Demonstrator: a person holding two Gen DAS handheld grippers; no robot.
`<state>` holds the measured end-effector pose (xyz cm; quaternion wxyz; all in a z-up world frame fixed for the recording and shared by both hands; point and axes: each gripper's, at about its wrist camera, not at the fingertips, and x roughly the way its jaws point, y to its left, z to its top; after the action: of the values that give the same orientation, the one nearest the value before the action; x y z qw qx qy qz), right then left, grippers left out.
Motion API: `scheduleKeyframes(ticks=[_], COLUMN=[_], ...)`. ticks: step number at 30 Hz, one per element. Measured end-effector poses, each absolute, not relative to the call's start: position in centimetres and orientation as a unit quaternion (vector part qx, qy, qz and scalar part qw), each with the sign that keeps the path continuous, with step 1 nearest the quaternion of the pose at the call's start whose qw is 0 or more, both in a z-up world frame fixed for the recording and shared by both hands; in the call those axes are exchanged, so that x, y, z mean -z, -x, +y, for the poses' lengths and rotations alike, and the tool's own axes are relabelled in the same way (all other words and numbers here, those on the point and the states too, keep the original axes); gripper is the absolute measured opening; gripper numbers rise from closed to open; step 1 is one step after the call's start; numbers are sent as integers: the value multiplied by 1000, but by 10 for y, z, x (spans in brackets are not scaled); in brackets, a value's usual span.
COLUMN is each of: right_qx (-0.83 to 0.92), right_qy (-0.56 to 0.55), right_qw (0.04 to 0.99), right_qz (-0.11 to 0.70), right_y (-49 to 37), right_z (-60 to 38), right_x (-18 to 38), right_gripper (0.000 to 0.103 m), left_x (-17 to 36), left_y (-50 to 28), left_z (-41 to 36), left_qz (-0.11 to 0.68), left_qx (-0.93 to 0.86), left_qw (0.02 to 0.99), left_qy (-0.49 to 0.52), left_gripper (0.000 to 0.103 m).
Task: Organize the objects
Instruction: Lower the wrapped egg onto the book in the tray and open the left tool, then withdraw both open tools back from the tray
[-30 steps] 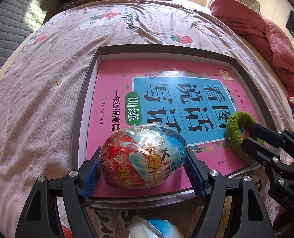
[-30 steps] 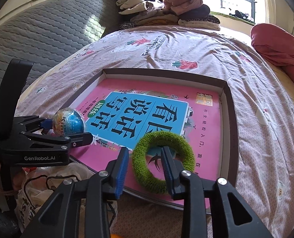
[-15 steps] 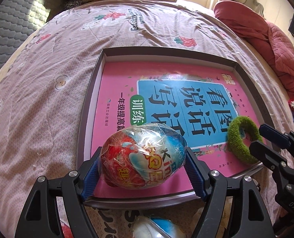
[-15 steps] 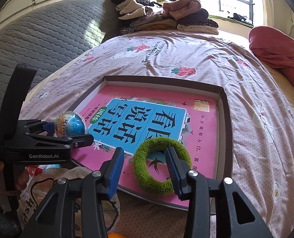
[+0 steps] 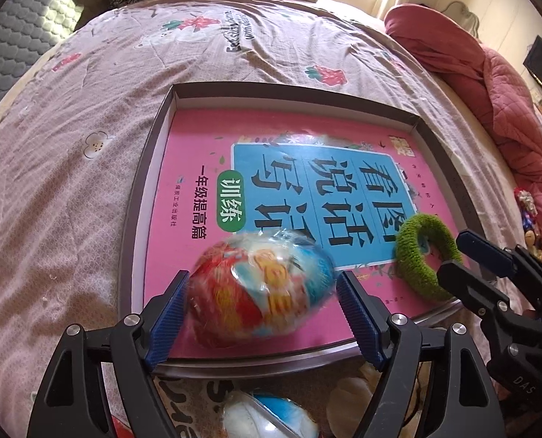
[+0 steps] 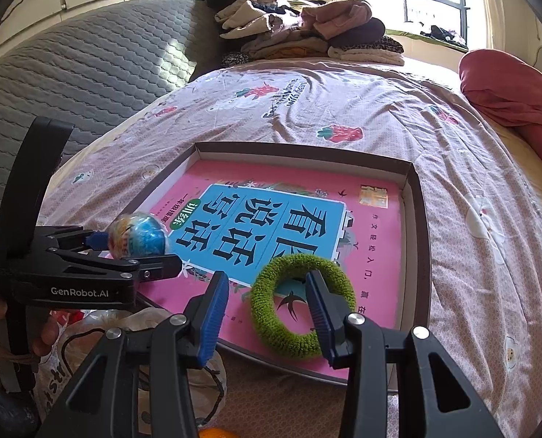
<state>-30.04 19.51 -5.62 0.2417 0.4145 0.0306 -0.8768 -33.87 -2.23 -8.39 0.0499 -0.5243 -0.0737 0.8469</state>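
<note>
The wrapped toy egg [image 5: 260, 288], red at one end and blue at the other, sits blurred between the blue pads of the left tongs [image 5: 262, 314], at the near left corner of a shallow dark-rimmed tray [image 5: 139, 197] on a bed with a pink flowered sheet [image 5: 63, 168]. The left tongs have just been opening and now stand wide, with small gaps at both pads, so the egg looks freshly let go onto the pink book [image 5: 194, 153] that lines the tray. To the right, a fuzzy green hair ring [image 6: 302, 314] lies flat on the book near the tray's front edge. The right tongs [image 6: 267, 314] stand half open; one finger sits inside the ring, the other outside its left arc, neither pressing. Their jaws have just been opening too.

The step in hand appears to be releasing both items into the tray. The next move likely calls for lifting each pair of tongs clear, gently, since the egg could roll and the ring could snag on a finger.
</note>
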Motion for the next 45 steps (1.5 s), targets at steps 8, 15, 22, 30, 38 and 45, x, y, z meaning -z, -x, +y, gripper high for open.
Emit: scheduleKeyframes(ticks=[8,15,22,30,38,45], right_qx=[879,882,884,893,901,910], right_qy=[-409,-402,-395,-374,-355,-333], right_qw=[244,245,248,250,251,245], right_qz=[28,27,26,25,14,8], right_y=[298,295,290,278,261,241], right_z=[196,198,198,202,212,226], right_x=[53,47,41,23,3,-15], right_gripper=[44,44,44,44,46,46], left_x=[75,65,52,31,12,-1], left_y=[337,331,319,298,272,247], left_z=[-25,-26,-25,-20,-12,-6], left_qz=[-81,-78,-75,-64,-57,-53], left_qx=[-852,-858,-867,-881,-891,-900], left_qw=[44,39,35,35,35,40], left_qy=[516,506,491,468,448,430], left_gripper=[82,82,82,82,82,82])
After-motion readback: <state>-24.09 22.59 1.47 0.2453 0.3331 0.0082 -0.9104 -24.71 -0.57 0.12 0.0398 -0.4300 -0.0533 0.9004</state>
